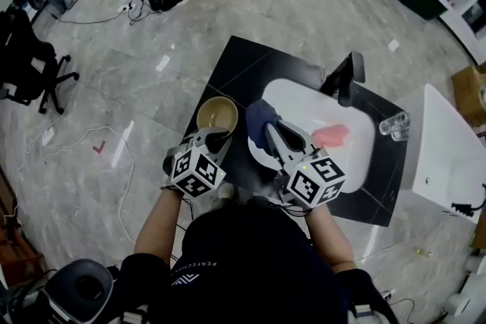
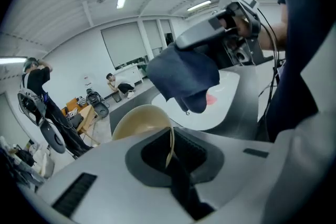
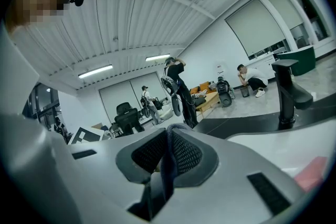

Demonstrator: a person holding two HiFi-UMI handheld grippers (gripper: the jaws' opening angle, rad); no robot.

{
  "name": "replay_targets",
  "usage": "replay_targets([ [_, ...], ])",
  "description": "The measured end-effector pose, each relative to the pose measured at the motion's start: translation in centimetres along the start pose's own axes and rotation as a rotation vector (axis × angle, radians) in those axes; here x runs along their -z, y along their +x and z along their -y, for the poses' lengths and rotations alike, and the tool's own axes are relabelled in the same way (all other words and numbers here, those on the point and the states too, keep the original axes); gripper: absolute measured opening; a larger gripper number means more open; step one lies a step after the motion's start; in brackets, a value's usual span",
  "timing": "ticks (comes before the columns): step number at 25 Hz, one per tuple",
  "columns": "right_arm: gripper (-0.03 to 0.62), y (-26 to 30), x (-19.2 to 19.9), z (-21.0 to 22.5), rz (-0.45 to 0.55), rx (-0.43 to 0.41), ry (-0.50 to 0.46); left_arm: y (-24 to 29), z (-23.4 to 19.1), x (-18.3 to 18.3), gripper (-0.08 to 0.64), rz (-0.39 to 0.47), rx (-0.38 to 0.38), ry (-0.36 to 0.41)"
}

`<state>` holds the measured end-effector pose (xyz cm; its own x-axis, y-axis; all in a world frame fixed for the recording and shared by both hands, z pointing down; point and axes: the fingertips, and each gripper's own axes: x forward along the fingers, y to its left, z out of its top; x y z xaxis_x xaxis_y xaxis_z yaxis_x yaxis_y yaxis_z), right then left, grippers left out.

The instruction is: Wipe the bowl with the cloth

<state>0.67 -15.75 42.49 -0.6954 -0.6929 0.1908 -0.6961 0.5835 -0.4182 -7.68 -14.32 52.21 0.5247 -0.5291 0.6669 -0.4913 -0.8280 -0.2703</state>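
From where I stood, the left gripper (image 1: 216,136) had its jaws pinched nearly together on the rim of the round beige bowl (image 1: 216,114), which sat over the black countertop (image 1: 243,64) just left of the white sink basin (image 1: 304,99). I couldn't tell whether the bowl rested on the counter or hung clear of it. The right gripper (image 1: 269,131) was clamped on a fold of the dark blue cloth (image 1: 260,120), and the bunched cloth hung just beside the bowl, over the basin's edge, not inside it. A flat pink thing (image 1: 332,136) lay in the basin. To my eye both things were in hand, but no wiping had started. The cloth had yet to go into the bowl and rub round it.
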Motion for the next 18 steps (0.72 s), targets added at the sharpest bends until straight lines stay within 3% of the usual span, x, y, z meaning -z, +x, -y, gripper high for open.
replay_targets([
  [8,0.057,0.5,1.2,0.7,-0.035,0.001,0.012,1.0,1.0,1.5,0.021,-0.041,0.056,-0.014],
  [13,0.057,0.7,1.6,0.9,-0.042,-0.003,0.022,1.8,0.8,2.2,0.021,-0.066,0.073,0.016],
  [18,0.057,1.0,1.6,0.9,-0.046,-0.008,0.03,2.2,0.1,1.7,0.021,-0.043,0.095,-0.006],
])
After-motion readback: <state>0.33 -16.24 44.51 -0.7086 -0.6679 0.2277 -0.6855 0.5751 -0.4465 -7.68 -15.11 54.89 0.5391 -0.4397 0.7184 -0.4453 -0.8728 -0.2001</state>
